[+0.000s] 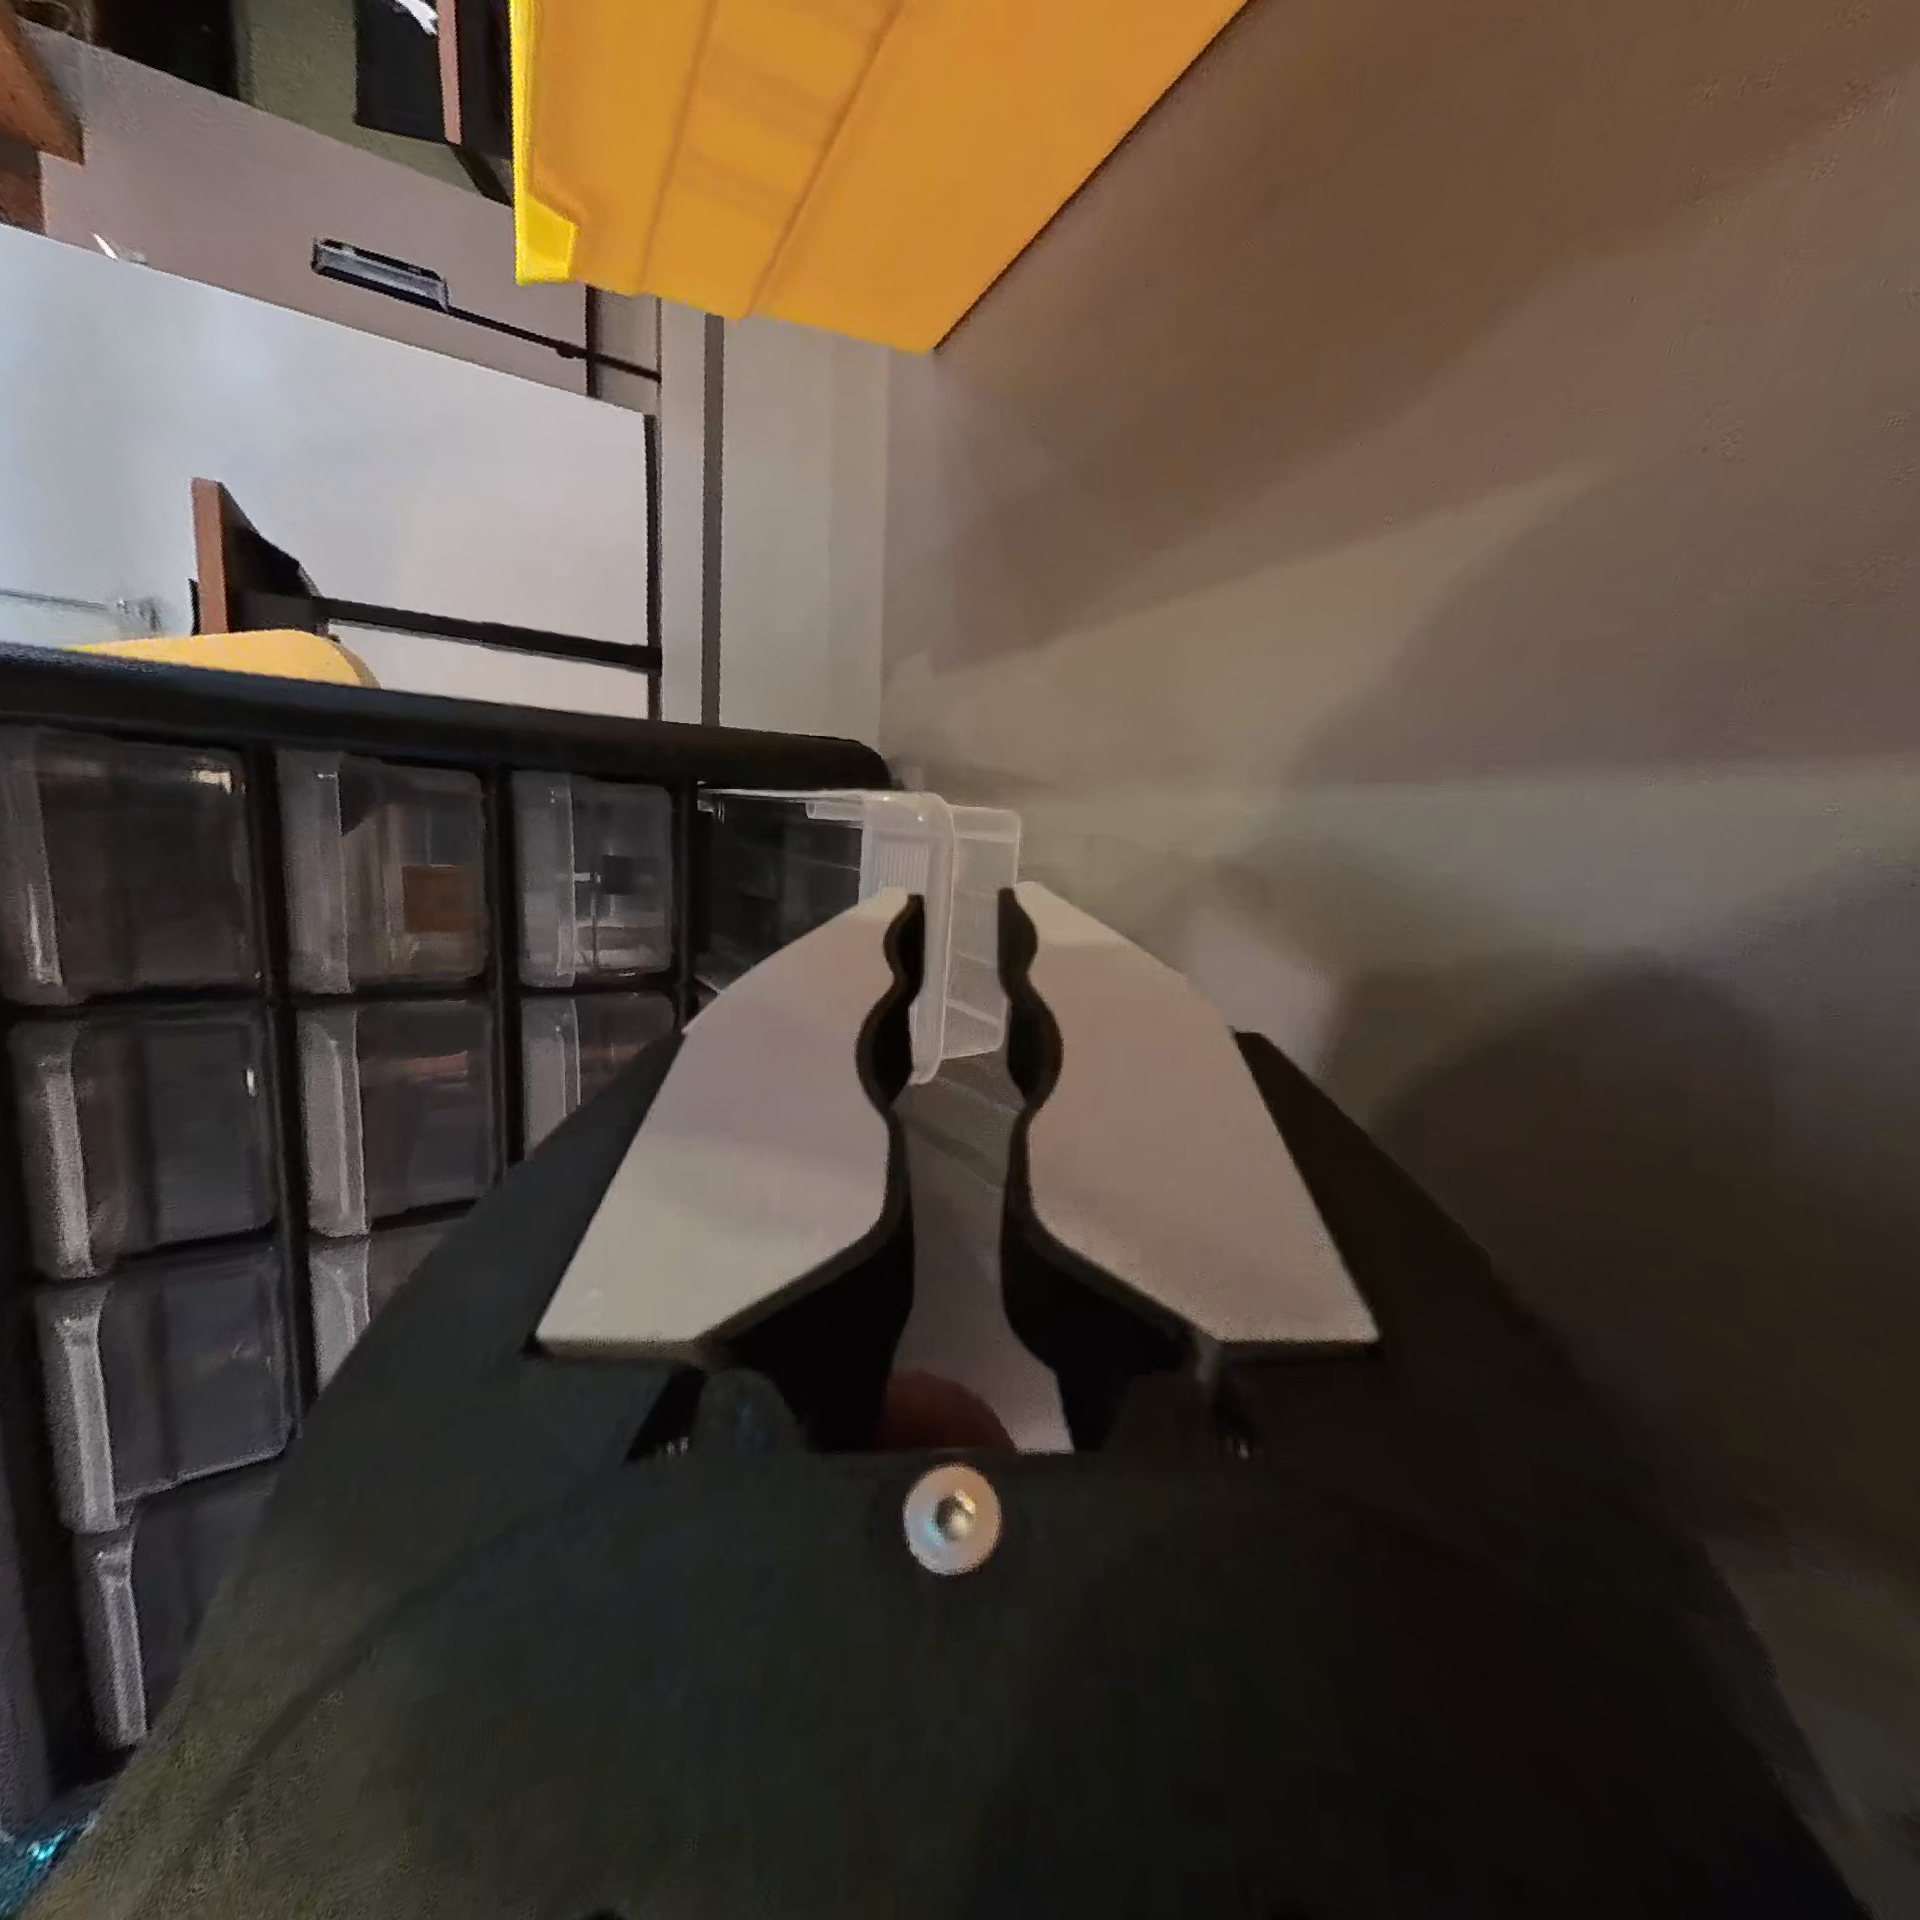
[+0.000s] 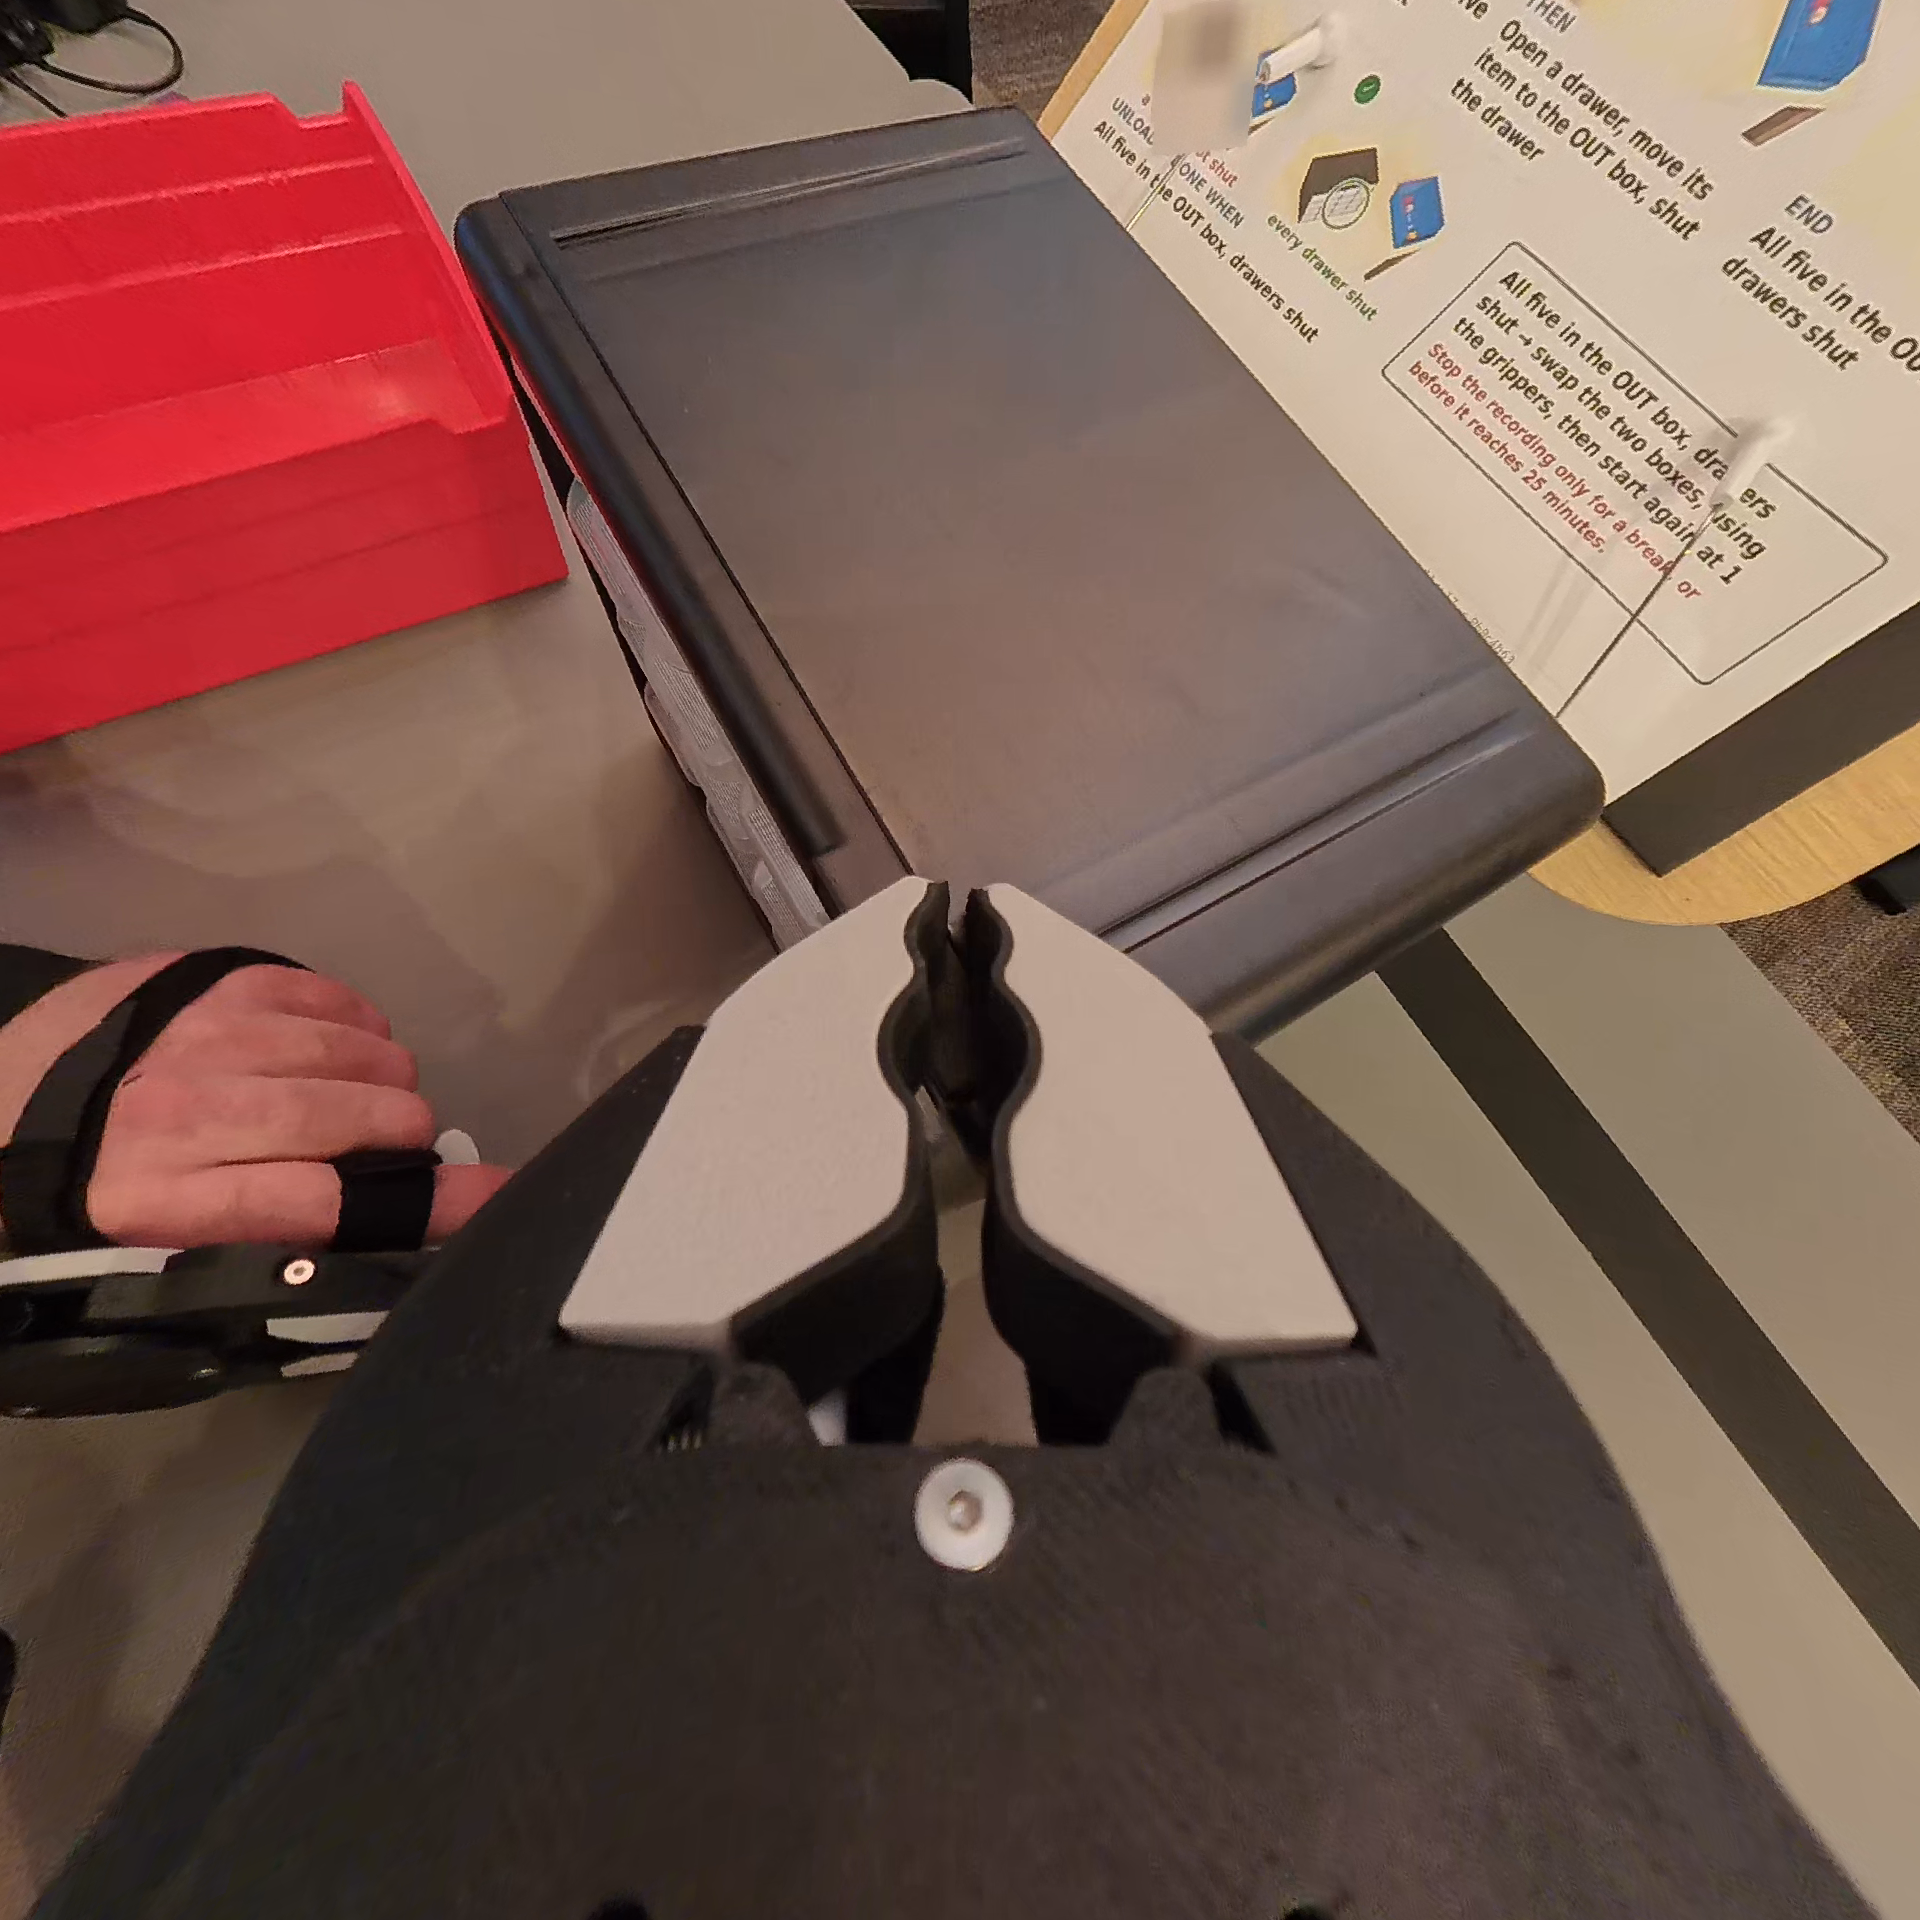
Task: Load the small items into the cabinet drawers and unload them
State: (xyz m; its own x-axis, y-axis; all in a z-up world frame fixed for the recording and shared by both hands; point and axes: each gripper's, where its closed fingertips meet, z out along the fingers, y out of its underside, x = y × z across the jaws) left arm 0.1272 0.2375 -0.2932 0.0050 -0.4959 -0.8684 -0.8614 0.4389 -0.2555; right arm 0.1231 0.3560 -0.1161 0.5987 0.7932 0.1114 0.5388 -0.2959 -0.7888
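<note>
The left gripper (image 1: 961,914) pinches the clear handle (image 1: 961,935) of a drawer (image 1: 790,862) pulled from the cabinet (image 1: 312,987). The right gripper (image 2: 958,914) is closed on nothing above the cabinet's black top, beside a red bin (image 2: 239,416) on the worktop (image 2: 312,810).

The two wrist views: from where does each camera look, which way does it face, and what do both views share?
Left wrist view: sits on the left hand-held gripper, rolled sideways, low at the cabinet front; faces along the drawers, fingers on both sides of a clear drawer handle; a yellow bin is beyond.
Right wrist view: sits on the right hand-held gripper, above, facing down on the cabinet's black top; the person's strapped hand shows left, a red bin behind.
Shared: the black cabinet and grey table.
</note>
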